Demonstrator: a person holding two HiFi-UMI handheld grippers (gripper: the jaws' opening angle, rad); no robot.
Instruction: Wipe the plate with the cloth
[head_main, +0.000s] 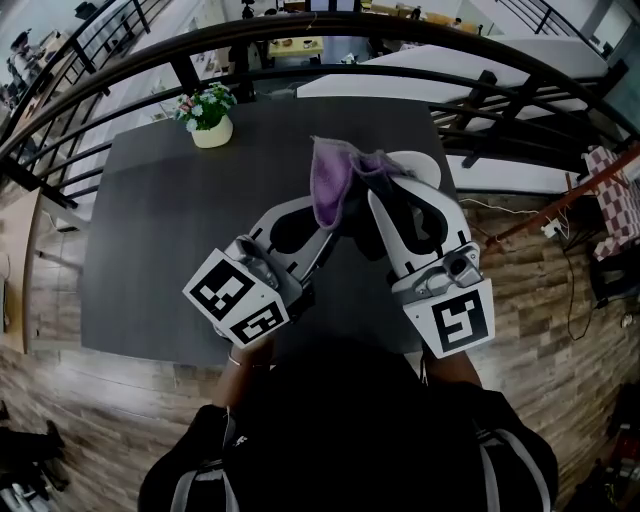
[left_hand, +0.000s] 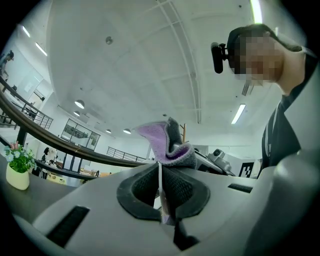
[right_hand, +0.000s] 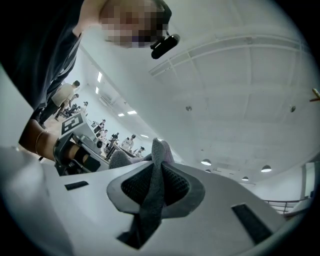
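A cloth (head_main: 335, 185), purple on one face and grey on the other, hangs bunched above the dark table (head_main: 170, 240). Both grippers hold it. My left gripper (head_main: 322, 225) is shut on its lower left part. In the left gripper view the cloth (left_hand: 167, 142) stands up out of the closed pads (left_hand: 180, 190), with a thin pale edge pinched beside it. My right gripper (head_main: 385, 185) is shut on the grey side. The right gripper view shows a grey fold (right_hand: 156, 165) squeezed between its pads (right_hand: 175, 187). No plate shows in any view.
A small pot of flowers (head_main: 210, 122) stands at the table's far left corner. Black railings (head_main: 90, 90) curve round behind the table. A white table (head_main: 420, 75) lies beyond them. Wooden floor (head_main: 60, 400) surrounds the table.
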